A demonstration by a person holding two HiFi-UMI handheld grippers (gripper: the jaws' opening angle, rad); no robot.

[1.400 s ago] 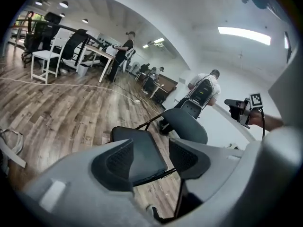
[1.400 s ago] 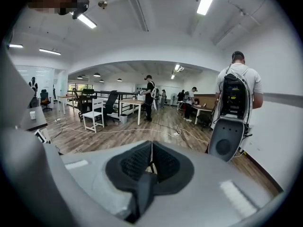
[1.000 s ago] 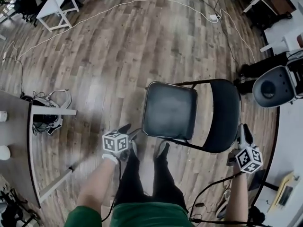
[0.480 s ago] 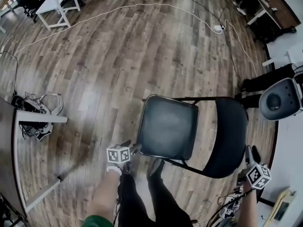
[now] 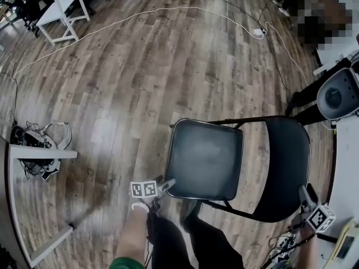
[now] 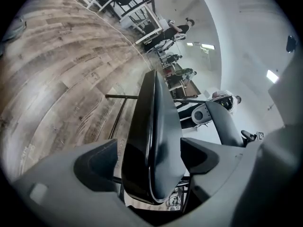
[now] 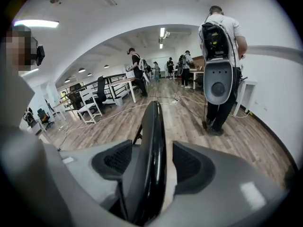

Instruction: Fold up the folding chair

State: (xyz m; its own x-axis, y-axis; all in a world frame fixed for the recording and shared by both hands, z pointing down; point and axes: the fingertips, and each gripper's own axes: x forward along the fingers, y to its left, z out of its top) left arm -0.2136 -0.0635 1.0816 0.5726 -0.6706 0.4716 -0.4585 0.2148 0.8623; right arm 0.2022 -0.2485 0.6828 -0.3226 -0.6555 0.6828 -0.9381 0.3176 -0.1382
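Black seat [image 5: 205, 158] lies between the left gripper's [image 5: 167, 184] just-opened jaws; backrest [image 5: 287, 167] between the right gripper's [image 5: 305, 195], neither clamped.

Floor [image 5: 140, 66]: wood-look planks, brown-grey, with pale glare patches from the overhead light. A white cable [image 5: 112, 20] ran across it to a power strip [image 5: 258, 32] at the upper right of the head view. A white wooden chair [image 5: 63, 7] stood at the far left. A table [image 5: 42, 153] on white legs sat at the left edge, with a tangle of cords [image 5: 40, 142] under it. Right gripper view: white walls [image 7: 279, 79], lit ceiling lamps [image 7: 31, 22], white desks [image 7: 124, 83], and people [image 7: 137, 70] standing further back.
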